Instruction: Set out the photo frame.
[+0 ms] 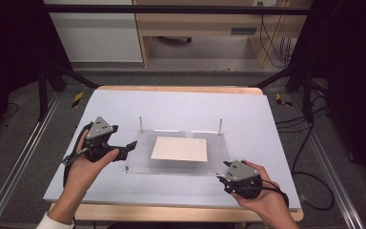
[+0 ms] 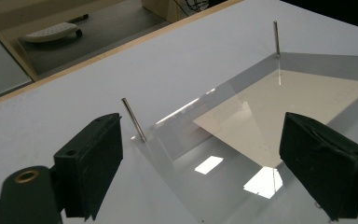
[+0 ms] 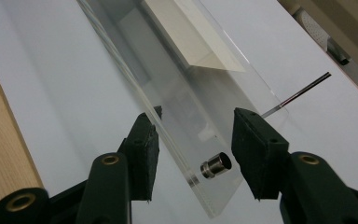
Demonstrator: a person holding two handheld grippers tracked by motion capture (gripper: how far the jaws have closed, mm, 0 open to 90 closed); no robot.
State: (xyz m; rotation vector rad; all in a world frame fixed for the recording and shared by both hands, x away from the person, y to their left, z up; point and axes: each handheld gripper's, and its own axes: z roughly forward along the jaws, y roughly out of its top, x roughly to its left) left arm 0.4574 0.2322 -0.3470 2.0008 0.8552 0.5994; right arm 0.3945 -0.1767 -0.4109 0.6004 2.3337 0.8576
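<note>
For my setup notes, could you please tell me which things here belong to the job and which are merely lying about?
In the job:
- clear acrylic plate
- cream sheet
- two metal pins
- small metal stud
- left gripper
- right gripper

Lying about:
- cables on the floor
- wooden furniture behind

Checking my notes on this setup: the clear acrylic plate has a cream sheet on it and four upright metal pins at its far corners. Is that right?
Not quite: the clear acrylic plate carries the cream sheet, but it has two upright metal pins, one at the far left corner and one at the far right corner. The high view shows both.
</note>
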